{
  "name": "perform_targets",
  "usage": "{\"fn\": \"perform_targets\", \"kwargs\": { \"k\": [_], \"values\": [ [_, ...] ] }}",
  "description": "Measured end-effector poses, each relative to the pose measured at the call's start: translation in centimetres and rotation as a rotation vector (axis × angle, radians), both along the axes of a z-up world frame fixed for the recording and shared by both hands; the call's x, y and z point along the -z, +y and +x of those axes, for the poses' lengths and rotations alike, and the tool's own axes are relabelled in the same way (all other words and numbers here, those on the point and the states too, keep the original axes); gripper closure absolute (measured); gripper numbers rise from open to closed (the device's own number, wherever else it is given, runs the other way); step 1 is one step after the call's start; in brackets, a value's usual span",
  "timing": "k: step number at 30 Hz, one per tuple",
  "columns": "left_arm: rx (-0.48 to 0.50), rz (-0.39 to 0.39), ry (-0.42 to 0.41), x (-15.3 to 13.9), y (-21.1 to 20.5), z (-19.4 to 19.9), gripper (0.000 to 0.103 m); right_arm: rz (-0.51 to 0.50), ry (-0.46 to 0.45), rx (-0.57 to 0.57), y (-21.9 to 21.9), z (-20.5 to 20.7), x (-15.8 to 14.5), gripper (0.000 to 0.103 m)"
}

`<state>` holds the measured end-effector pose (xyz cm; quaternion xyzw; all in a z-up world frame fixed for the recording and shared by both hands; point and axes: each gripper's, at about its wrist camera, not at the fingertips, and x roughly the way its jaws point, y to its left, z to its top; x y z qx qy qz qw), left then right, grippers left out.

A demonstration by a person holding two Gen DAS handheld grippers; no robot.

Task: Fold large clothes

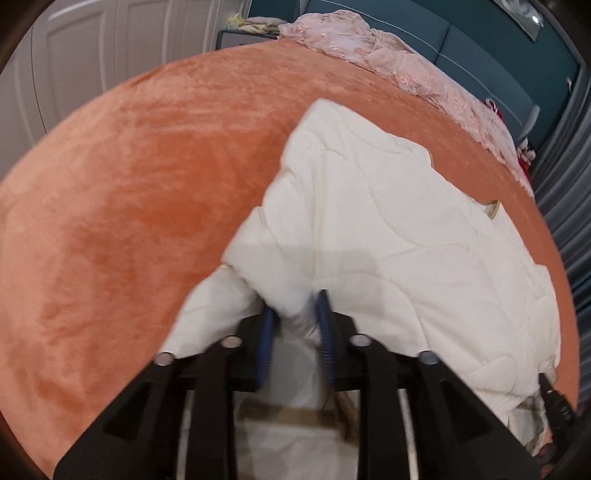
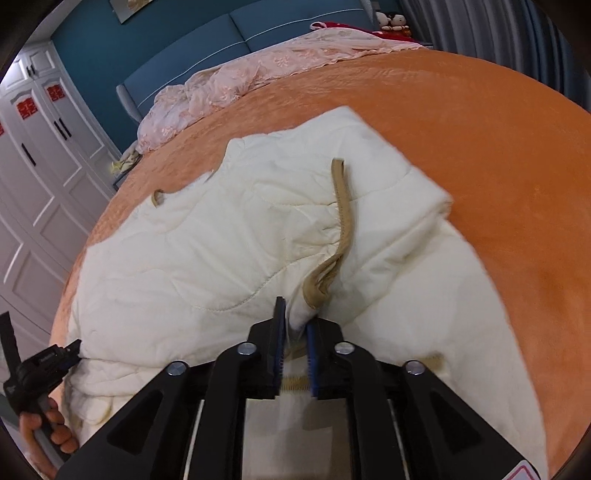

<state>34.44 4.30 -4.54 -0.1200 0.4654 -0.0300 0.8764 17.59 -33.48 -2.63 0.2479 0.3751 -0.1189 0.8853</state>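
A cream quilted jacket (image 1: 388, 221) lies spread on an orange bed cover (image 1: 129, 184). My left gripper (image 1: 295, 314) is shut on a bunched fold of the jacket's near edge, cloth pinched between its blue pads. In the right wrist view the jacket (image 2: 221, 240) shows tan trim (image 2: 341, 221) running along a seam. My right gripper (image 2: 295, 321) is shut on the jacket's near edge beside the tan trim. The left gripper (image 2: 74, 350) also shows at the far left of that view, held by a hand, its tip against the jacket's edge.
A pink lace cloth (image 1: 406, 62) lies crumpled along the far side of the bed by a teal headboard (image 2: 221, 44). White wardrobe doors (image 2: 37, 166) stand to one side, grey curtains (image 1: 565, 221) to the other. Soft toys (image 2: 393, 20) sit at the far corner.
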Motion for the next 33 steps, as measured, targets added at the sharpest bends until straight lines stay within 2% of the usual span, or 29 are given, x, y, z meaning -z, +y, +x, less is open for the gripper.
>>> {"fn": "perform_targets", "kwargs": {
  "k": [2, 5, 7, 9, 13, 17, 19, 22, 26, 33],
  "values": [
    [-0.006, 0.027, -0.025, -1.7, 0.7, -1.2, 0.056, -0.027, -0.044, 0.046, -0.2, -1.7, -1.7, 0.080],
    [-0.025, 0.060, -0.089, -4.4, 1.8, -2.7, 0.054, -0.119, -0.107, 0.095, -0.4, -2.6, -4.5, 0.077],
    [-0.033, 0.056, -0.117, -5.9, 2.0, -2.5, 0.054, -0.118, -0.125, 0.093, -0.8, -1.8, -5.7, 0.076],
    [-0.015, 0.034, -0.108, -6.5, 1.1, -1.2, 0.054, -0.087, -0.121, 0.055, -0.7, 0.4, -6.3, 0.076],
    [0.027, 0.037, -0.062, -5.0, -2.2, 1.4, 0.054, -0.109, -0.078, -0.039, 1.3, 4.5, -5.6, 0.076],
    [0.073, 0.112, -0.026, -1.2, -5.3, 2.7, 0.053, -0.182, 0.029, -0.094, 3.1, 7.6, -1.7, 0.076],
    [0.077, 0.138, -0.051, 0.0, -5.8, 2.5, 0.048, -0.213, 0.046, -0.110, 3.5, 7.7, 0.2, 0.078],
    [0.079, 0.189, -0.126, 1.5, -6.2, 1.3, 0.044, -0.200, 0.026, -0.109, 3.4, 7.1, 1.2, 0.078],
    [0.068, 0.202, -0.151, 1.6, -6.4, 1.0, 0.043, -0.195, 0.010, -0.104, 3.4, 6.7, 1.5, 0.078],
    [0.058, 0.218, -0.181, 1.9, -6.7, 0.7, 0.042, -0.243, 0.010, -0.091, 4.3, 7.1, 1.9, 0.078]
  ]
}}
